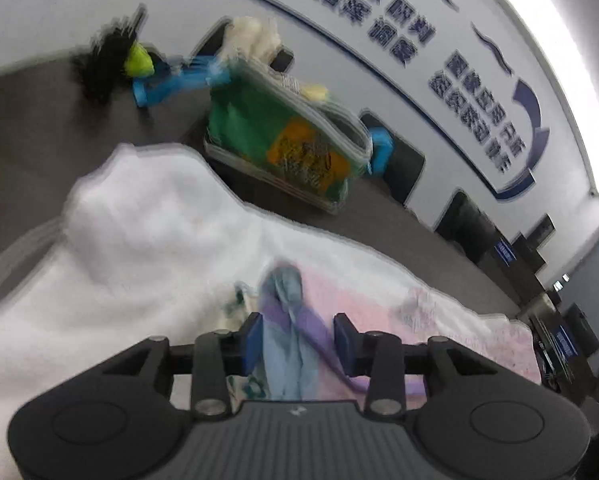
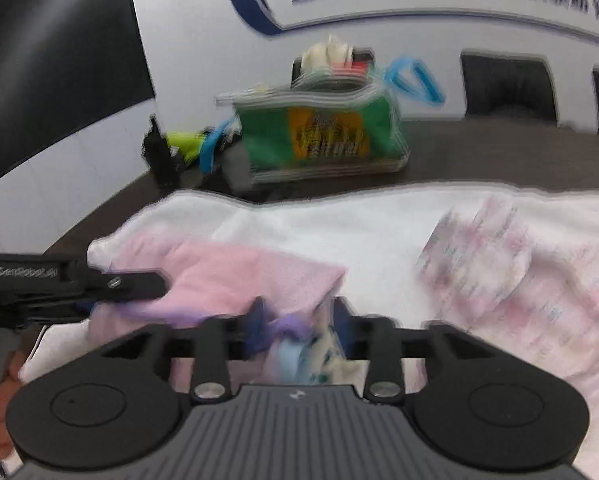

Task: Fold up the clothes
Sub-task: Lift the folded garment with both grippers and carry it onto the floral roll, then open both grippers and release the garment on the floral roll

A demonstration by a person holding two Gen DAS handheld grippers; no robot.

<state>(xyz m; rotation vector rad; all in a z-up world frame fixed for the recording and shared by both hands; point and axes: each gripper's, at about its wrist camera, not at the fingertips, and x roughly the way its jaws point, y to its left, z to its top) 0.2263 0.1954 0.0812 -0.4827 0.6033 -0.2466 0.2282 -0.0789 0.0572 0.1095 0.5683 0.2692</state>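
The pink garment [image 2: 235,276] lies in the lower middle of the right wrist view, on a white cloth [image 2: 339,232] that covers the dark table [image 2: 499,152]. Its bunched blue and purple edge sits between the half-closed fingers of the right gripper [image 2: 299,332], which appears to pinch it. The left gripper [image 1: 297,344] likewise holds a gathered blue and purple strip in the lower centre of its own view. Both frames are blurred. A fold seems under way: next, the two held edges need carrying together, level, across the garment. A second patterned garment [image 2: 519,256] lies to the right; a green bag [image 2: 319,140] stands behind.
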